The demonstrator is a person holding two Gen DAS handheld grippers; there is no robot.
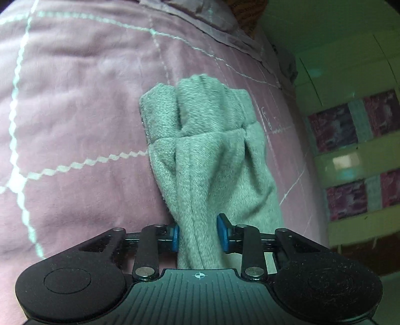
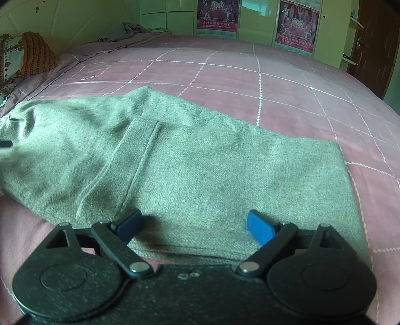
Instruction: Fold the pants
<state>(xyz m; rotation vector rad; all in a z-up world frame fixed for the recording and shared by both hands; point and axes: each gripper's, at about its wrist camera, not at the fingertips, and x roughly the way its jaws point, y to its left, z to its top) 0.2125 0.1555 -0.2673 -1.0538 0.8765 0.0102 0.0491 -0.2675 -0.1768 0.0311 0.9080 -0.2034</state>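
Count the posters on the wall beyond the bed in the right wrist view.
2. One poster hangs at top centre; the other poster hangs right of it. Both are cut off by the frame's top edge; more may be hidden.

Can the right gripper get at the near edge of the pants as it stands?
Probably yes. The right gripper is open, its blue pads spread over the flat grey pants on the pink quilt, and nothing lies between them and the hem. The left gripper holds a bunched end elsewhere.
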